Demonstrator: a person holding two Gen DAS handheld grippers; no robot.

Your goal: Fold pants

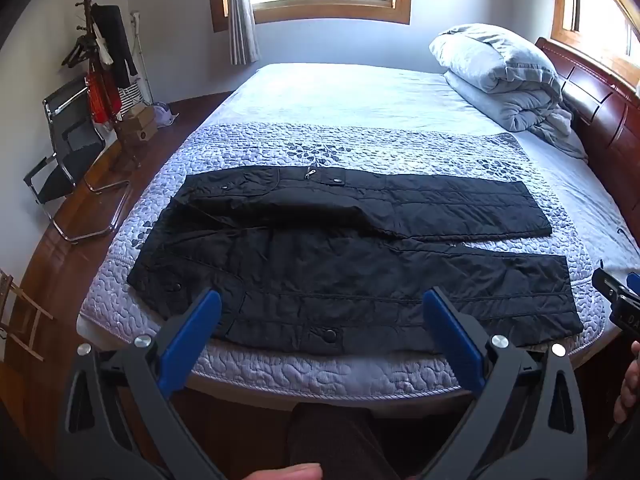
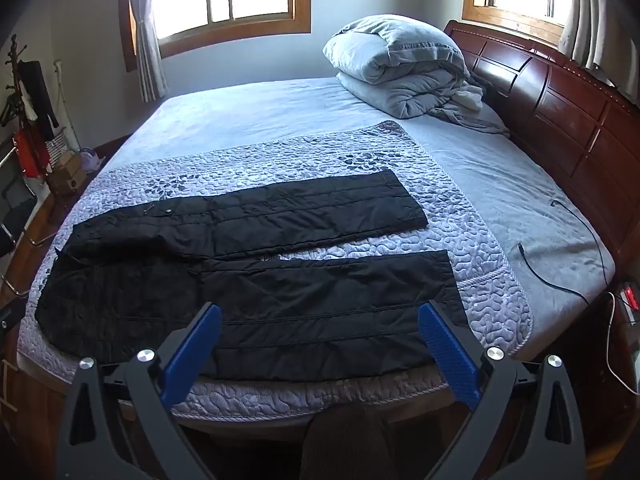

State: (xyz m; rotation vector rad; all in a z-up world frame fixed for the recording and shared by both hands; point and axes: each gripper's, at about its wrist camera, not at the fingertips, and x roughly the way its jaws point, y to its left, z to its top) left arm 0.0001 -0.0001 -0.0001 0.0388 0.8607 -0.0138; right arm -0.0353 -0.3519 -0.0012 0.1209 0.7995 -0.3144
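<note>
Black quilted pants (image 1: 344,256) lie spread flat on a patterned quilted coverlet (image 1: 360,148) across the near part of a bed (image 1: 360,92), waist toward the left of both views, the two legs parted and running rightward, the near leg along the bed's front edge. The left gripper (image 1: 322,308) and the right gripper (image 2: 320,320) hover above that front edge, each angled down with its blue-padded fingers (image 2: 448,356) spread wide and nothing between them, clear of the cloth. Beyond, a folded grey duvet (image 2: 400,64) rests by the dark wooden headboard (image 2: 560,96), and a chair (image 1: 68,148) and coat rack (image 1: 96,48) stand at far left.
</note>
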